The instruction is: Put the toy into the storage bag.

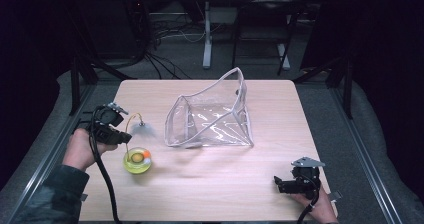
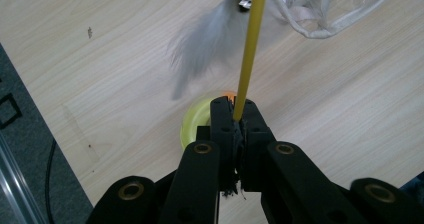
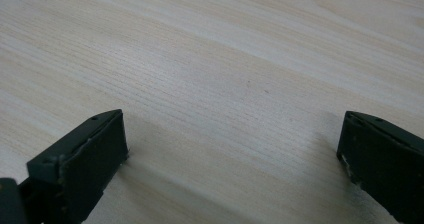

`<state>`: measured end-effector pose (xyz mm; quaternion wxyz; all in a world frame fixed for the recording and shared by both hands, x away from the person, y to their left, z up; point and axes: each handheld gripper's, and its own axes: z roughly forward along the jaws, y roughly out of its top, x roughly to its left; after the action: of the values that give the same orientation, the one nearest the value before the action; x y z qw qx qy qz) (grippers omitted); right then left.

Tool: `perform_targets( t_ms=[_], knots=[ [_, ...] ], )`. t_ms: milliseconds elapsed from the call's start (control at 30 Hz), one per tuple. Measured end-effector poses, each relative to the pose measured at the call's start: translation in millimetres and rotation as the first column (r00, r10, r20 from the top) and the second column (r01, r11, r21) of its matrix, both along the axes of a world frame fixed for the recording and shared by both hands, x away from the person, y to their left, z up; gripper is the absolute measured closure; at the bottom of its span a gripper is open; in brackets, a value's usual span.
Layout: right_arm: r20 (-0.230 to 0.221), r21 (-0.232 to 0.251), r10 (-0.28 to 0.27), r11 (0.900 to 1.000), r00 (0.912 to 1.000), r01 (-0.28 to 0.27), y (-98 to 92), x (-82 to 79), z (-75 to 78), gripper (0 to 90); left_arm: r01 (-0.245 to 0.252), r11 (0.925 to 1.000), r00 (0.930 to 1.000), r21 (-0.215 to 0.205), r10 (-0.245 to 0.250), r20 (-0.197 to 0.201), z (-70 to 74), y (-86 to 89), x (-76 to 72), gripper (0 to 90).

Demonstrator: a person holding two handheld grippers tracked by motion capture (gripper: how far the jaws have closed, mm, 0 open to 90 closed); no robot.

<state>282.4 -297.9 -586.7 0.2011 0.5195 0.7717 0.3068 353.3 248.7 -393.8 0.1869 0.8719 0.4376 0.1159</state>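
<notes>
A cat toy stands at the table's left: a yellow-green round base (image 1: 137, 161) with an orange ball, a thin yellow wire (image 2: 248, 49) that arcs upward, and a grey feather (image 2: 205, 44) with a small bell at its end. My left gripper (image 2: 235, 113) is shut on the yellow wire just above the base (image 2: 196, 124), and it shows held in a hand at the left edge (image 1: 117, 129). A clear plastic pouch (image 1: 212, 116) with white trim stands open in the middle of the table. My right gripper (image 3: 230, 144) rests open on bare wood near the front right corner (image 1: 295, 183).
The light wooden table (image 1: 220, 194) has dark grey floor on both sides. Black stand legs and cables lie beyond the far edge. The pouch's rim (image 2: 320, 29) lies close beyond the feather.
</notes>
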Motion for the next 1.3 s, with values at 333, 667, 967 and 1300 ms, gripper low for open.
perform_targets(
  t_ms=[333,667,967,1300],
  knots=[
    [0.001,0.001,0.001,1.000,1.0000,-0.001,0.0,0.0,-0.1,0.0,0.009,0.9997,1.0000,0.024,-0.009,0.000,12.3,0.5,2.5,87.6],
    [-0.002,-0.004,0.002,1.000,1.0000,-0.002,-0.3,-0.1,0.1,0.0,0.011,0.9990,0.9999,0.043,-0.011,0.005,24.2,1.7,6.5,87.6],
    [0.003,-0.003,0.005,1.000,1.0000,-0.005,-0.5,0.0,-0.3,0.0,0.015,0.9981,0.9997,0.061,-0.016,0.017,39.6,3.5,8.9,87.6],
    [0.001,-0.004,0.003,1.000,1.0000,-0.003,-0.4,-0.3,-0.2,0.0,0.024,0.9966,0.9993,0.079,-0.026,0.028,56.9,2.4,10.6,87.6]
  ],
)
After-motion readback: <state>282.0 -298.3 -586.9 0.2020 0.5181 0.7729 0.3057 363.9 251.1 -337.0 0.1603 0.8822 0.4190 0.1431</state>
